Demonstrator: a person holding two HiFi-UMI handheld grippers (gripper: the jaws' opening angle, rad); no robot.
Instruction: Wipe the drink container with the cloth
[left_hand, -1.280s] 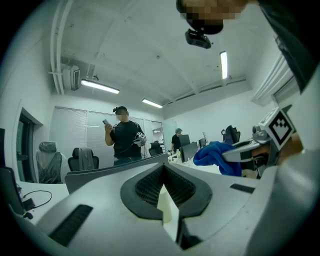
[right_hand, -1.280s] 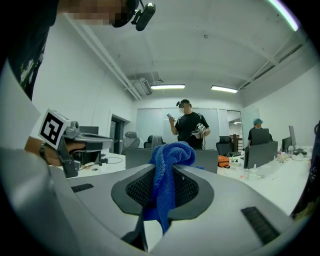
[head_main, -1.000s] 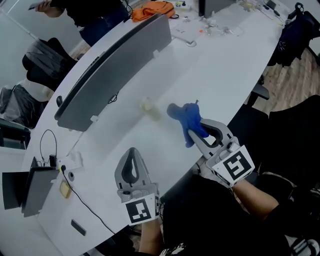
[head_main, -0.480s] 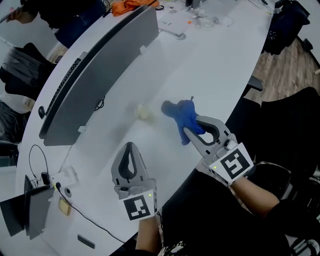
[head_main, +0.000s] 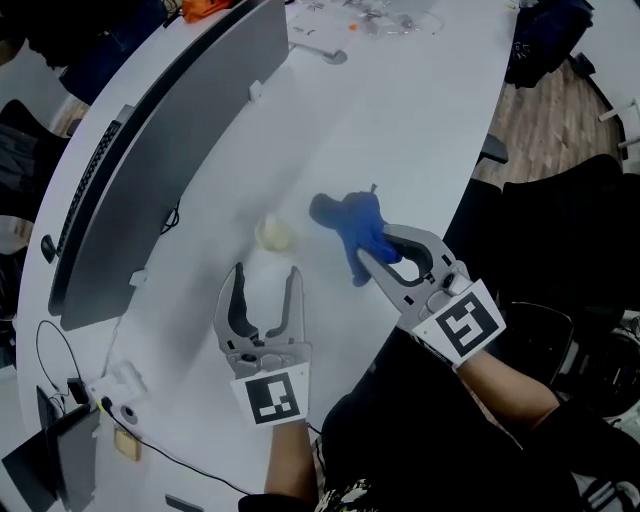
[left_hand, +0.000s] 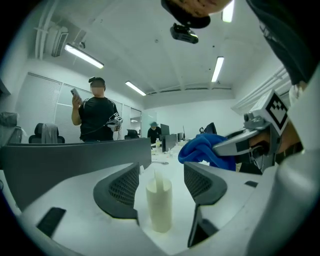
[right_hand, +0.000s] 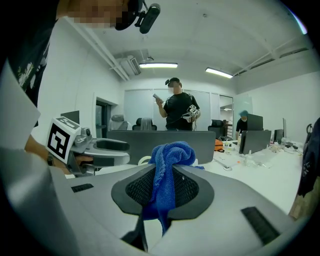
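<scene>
From the head view the drink container (left_hand: 159, 205) is just a blurry pale blob on the white bench (head_main: 420, 130), so it's hard to say much from there. The left gripper view is way clearer. It's a smooth cream cylinder standing upright, with a thin strip poking up out of the top; can't tell if that's a straw.

The left hand-held gripper (head_main: 267, 272) has just been opening its jaws and they're spread wide now. The container lines up with the gap, just off the tips, and neither ribbed dark pad touches it.

The right hand-held gripper (head_main: 368, 258) is clamped on the cloth (right_hand: 170, 155), a blue fuzzy terry thing. It bunches up in a lump above the jaws and one tail dangles below. The pinched bit in between is hidden by the pads. The cloth sits just to the right of the container, not touching it.

A matte grey partition (head_main: 170, 150) runs along the bench, cut off at the frame's top edge.
</scene>
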